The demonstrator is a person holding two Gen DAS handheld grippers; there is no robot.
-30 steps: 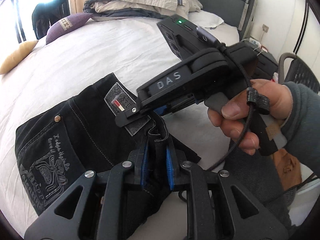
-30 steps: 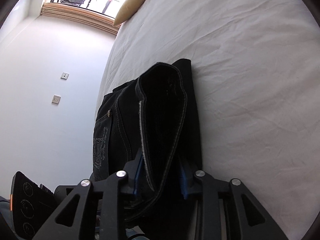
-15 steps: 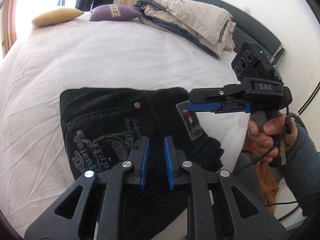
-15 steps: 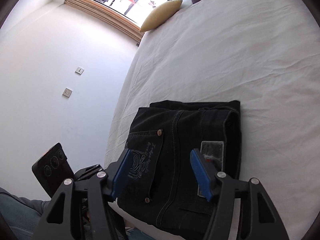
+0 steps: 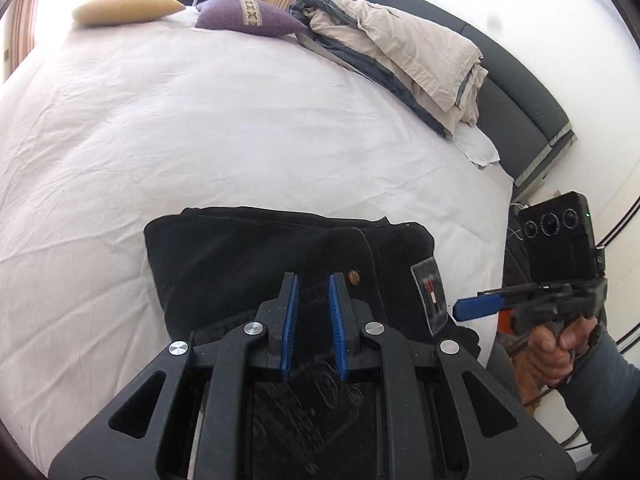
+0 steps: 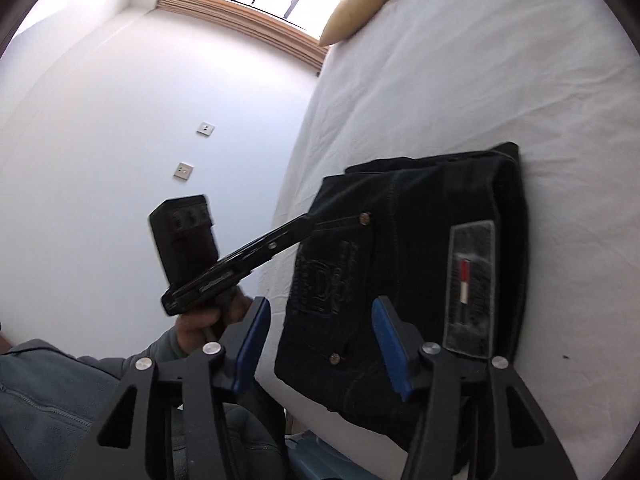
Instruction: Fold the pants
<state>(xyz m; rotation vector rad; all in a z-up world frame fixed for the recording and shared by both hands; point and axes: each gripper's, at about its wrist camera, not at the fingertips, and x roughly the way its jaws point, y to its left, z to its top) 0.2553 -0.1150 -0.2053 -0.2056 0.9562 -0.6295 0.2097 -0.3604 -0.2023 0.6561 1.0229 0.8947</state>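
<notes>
The black pants lie folded in a compact stack on the white bed, back pocket and grey waist label up; they also show in the right wrist view. My left gripper hovers just above the stack, its blue pads a small gap apart with nothing between them. My right gripper is wide open and empty above the stack's near edge; it shows in the left wrist view to the right of the pants, off the bed's edge.
A folded beige and grey duvet lies at the bed's far side by the dark headboard. A purple cushion and a yellow pillow lie at the far end. A white wall with switches stands left of the bed.
Both grippers let go of the pants, which dropped into a folded stack on the bed. Both grippers then drew back and up from it; the right one opened wide.
</notes>
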